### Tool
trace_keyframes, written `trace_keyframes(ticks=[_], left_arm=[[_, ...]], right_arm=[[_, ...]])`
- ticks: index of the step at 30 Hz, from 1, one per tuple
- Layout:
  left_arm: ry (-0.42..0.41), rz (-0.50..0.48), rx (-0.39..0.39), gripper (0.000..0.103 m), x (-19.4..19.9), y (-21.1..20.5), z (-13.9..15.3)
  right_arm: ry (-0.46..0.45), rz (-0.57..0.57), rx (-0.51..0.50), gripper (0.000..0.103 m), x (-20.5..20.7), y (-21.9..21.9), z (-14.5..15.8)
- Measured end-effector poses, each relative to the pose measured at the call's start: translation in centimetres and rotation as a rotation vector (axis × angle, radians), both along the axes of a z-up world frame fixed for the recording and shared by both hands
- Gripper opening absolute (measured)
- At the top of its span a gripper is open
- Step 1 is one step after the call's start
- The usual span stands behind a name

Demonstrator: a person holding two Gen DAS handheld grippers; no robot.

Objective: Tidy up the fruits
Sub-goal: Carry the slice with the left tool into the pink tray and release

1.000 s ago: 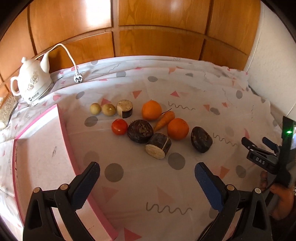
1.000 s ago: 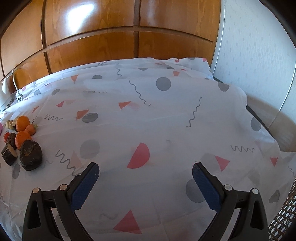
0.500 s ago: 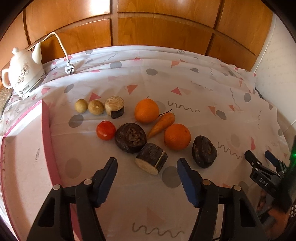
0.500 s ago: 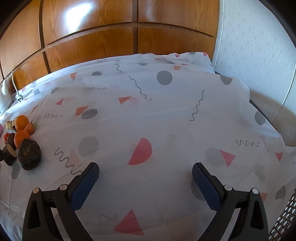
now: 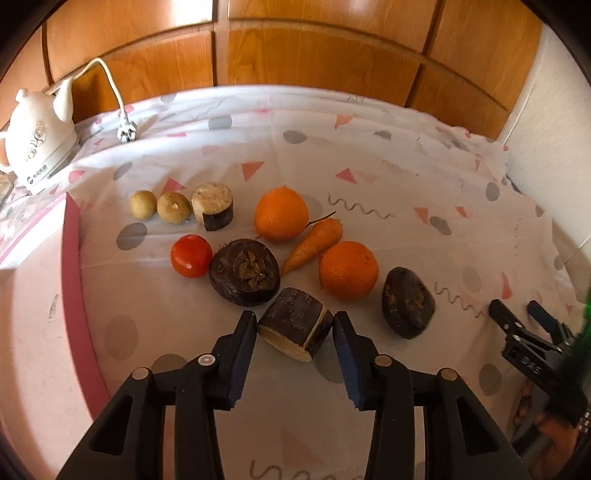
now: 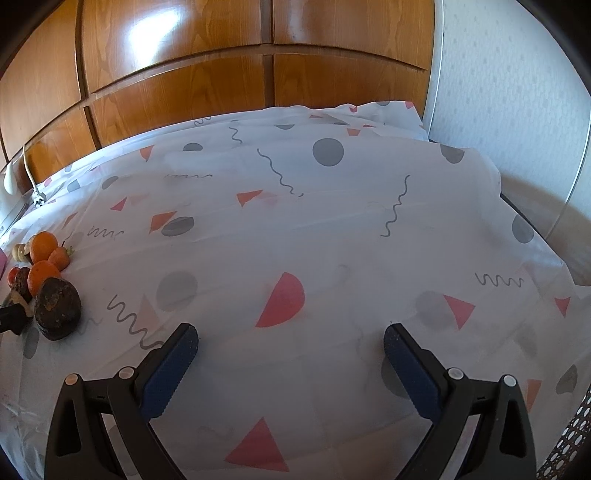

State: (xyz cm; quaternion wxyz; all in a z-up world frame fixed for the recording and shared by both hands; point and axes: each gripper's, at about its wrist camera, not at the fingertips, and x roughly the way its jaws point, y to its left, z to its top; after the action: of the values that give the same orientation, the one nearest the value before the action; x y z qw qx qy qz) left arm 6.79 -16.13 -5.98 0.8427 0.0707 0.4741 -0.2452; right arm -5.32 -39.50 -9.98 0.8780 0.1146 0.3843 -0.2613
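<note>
Between the closing jaws of the left gripper point(image 5: 294, 325), not yet pinched, a dark cut chunk point(image 5: 294, 328) looks stiff, rough-skinned, best gripped across its curved sides; right gripper point(image 6: 290, 341) gapes empty.

Bright warm daylight, glare on the wood panels point(image 6: 155, 26), fisheye-bent dark corners, blurred right edge.

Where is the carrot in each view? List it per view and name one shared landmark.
Left wrist view: the carrot lies mid-frame, slanted between the two oranges.
Right wrist view: the carrot sits at the far left edge, small, just right of the upper orange.
Shared landmark: the dark oval fruit at the group's right end.
</note>
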Motion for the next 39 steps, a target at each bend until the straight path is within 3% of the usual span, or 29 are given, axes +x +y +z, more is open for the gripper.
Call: trace_keyframes(ticks=[4,9,12,16,18,24,26,39], left_arm=[[-0.029,0.013,-0.070,0.043,-0.9,2.0,2.1],[-0.061,0.149,-0.132,0.043,-0.1,7.7,4.8],[-0.100,0.263,-0.104,0.043,1.4,12.2,5.8],[-0.107,0.438,-0.018,0.043,4.3,17.8,5.0],[-0.107,0.494,0.026,0.043,5.3,19.8,4.1],[-0.066,0.659,0.054,0.048,6.7,23.8,2.3],[-0.079,0.678,0.020,0.063,6.1,24.9,2.3],[-0.132,0.593,-0.048,0.067,-1.0,23.5,3.8]], right_arm=[[0.000,-0.001,0.000,0.102,0.0,0.0,0.0],[0.003,-0.002,-0.001,0.102,0.1,0.0,0.0],[0.006,-0.004,-0.003,0.102,0.1,0.0,0.0],[0.008,-0.008,-0.005,0.102,0.1,0.1,0.0],[0.011,-0.009,-0.005,0.102,0.2,0.2,0.0],[0.016,-0.012,-0.008,0.102,0.2,0.2,0.0],[0.017,-0.013,-0.008,0.102,0.2,0.2,0.0],[0.025,-0.018,-0.008,0.103,0.4,0.2,0.0]])
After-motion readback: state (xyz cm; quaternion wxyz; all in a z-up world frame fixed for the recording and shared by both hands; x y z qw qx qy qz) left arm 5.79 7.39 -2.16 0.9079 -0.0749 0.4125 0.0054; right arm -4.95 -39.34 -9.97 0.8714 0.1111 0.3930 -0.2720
